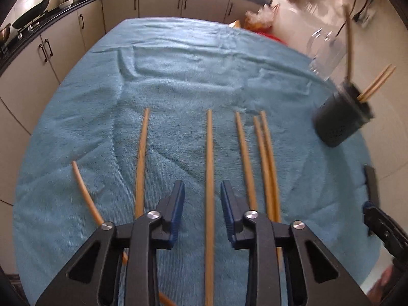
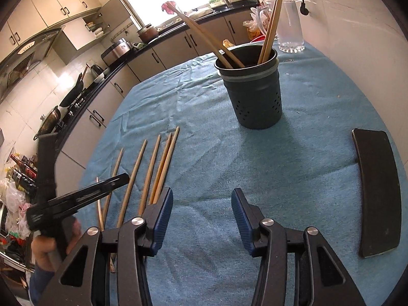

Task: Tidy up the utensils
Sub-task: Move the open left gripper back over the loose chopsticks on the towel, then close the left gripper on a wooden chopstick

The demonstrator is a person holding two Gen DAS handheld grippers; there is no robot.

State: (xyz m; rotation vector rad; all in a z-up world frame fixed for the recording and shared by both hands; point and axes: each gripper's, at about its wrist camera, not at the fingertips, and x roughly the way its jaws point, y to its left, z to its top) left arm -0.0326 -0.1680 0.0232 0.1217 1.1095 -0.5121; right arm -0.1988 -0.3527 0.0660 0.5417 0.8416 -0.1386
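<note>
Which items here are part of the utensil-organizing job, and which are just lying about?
Part of the job:
- loose chopsticks on the blue cloth
- dark utensil holder, already holding some chopsticks
- left gripper, fingers either side of one chopstick
- right gripper, nothing between its fingers

Just lying about:
- black phone
- clear glass pitcher

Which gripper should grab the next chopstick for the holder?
Left. The left gripper already straddles a chopstick on the blue cloth, pads not yet touching it. The right gripper is open over bare cloth, though nearer the holder.
</note>
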